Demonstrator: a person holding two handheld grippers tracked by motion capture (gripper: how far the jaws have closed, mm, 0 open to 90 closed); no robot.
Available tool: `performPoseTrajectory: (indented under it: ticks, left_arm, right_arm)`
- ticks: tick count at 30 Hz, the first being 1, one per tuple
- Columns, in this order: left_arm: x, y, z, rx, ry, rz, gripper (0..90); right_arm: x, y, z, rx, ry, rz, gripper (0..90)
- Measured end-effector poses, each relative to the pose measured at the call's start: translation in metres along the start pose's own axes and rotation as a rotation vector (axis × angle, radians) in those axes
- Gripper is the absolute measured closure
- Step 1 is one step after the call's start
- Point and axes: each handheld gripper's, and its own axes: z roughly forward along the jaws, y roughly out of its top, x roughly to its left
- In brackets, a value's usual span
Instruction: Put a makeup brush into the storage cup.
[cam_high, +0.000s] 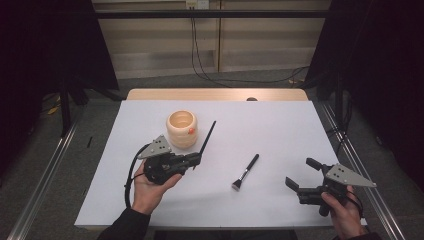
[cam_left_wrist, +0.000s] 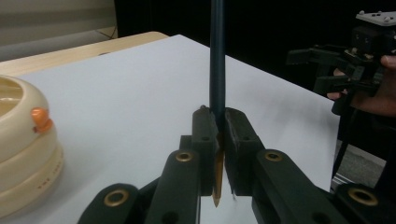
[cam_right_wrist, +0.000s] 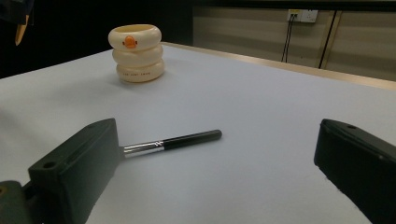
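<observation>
The pencil (cam_left_wrist: 217, 60) sits pinched between the pressed-together jaws of your left tongs (cam_high: 196, 159), its shaft sticking out past the tips and its sharpened wooden point poking back behind them. It looks light, thin and stiff, and likely slick on its dark painted shaft, so I judge a firm grip near the point end, as you have it, keeps it from swivelling. Just beside those tongs stands the cream ringed cup (cam_high: 181, 128). Your right tongs (cam_high: 302, 174) are spread wide with nothing between them, and the makeup brush (cam_right_wrist: 173, 142) lies on the white table (cam_high: 280, 125) just ahead of their jaws. I count one pencil, one brush, one cup.
</observation>
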Motion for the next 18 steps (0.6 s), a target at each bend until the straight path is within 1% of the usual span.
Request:
performPoseTrajectory:
  ticks: [1, 3, 5, 6, 7, 8, 9, 10, 11, 12, 14, 15, 16, 17, 18]
  left_arm:
    - [-0.001, 0.000, 0.001, 0.003, -0.007, 0.009, 83.8]
    - [-0.005, 0.001, 0.003, 0.005, -0.010, 0.008, 83.7]
    - [-0.008, 0.002, 0.004, 0.021, -0.007, 0.027, 83.7]
    - [-0.009, 0.002, 0.004, 0.016, -0.021, 0.029, 83.7]
    - [-0.010, 0.002, 0.005, 0.026, -0.020, 0.025, 83.7]
    - [-0.011, 0.002, 0.006, 0.023, -0.030, 0.026, 83.7]
    - [-0.012, 0.003, 0.008, 0.036, -0.030, 0.031, 83.7]
    - [-0.012, 0.003, 0.009, 0.043, -0.036, 0.037, 83.7]
    - [-0.013, 0.003, 0.012, 0.041, -0.047, 0.038, 83.7]
    - [-0.014, 0.003, 0.013, 0.053, -0.049, 0.048, 83.7]
    - [-0.016, 0.005, 0.017, 0.062, -0.059, 0.056, 83.7]
    - [-0.018, 0.006, 0.019, 0.058, -0.072, 0.057, 83.7]
    - [-0.019, 0.008, 0.020, 0.062, -0.072, 0.067, 83.7]
    - [-0.020, 0.010, 0.022, 0.078, -0.071, 0.076, 83.8]
    - [-0.021, 0.011, 0.024, 0.077, -0.085, 0.079, 83.7]
  right_arm:
    - [0.000, 0.000, 0.000, -0.001, 0.000, 0.000, 0.0]
    - [0.000, 0.000, 0.000, -0.003, 0.002, 0.000, 0.0]
    - [0.000, 0.000, 0.000, -0.004, 0.004, 0.000, 0.0]
    - [0.000, 0.000, 0.000, -0.006, 0.006, 0.000, 0.0]
    - [0.000, 0.001, 0.000, -0.007, 0.009, -0.002, 0.0]
    - [0.001, 0.001, 0.001, -0.008, 0.016, 0.002, 0.0]
    - [0.002, 0.001, 0.001, -0.003, 0.025, 0.010, 0.0]
    - [0.002, 0.002, 0.001, 0.002, 0.042, 0.003, 0.0]
    - [0.003, 0.002, 0.002, 0.004, 0.061, 0.005, 0.0]
    - [0.004, 0.002, 0.002, 0.001, 0.070, -0.006, 0.0]
    - [0.006, 0.003, 0.002, -0.007, 0.086, -0.006, 0.0]
    - [0.006, 0.003, 0.002, 0.000, 0.097, -0.006, 0.0]
    - [0.006, 0.004, 0.003, -0.002, 0.098, -0.010, 0.0]
    - [0.006, 0.004, 0.003, -0.007, 0.098, -0.009, 0.0]
    - [0.006, 0.004, 0.003, -0.007, 0.102, -0.009, 0.0]
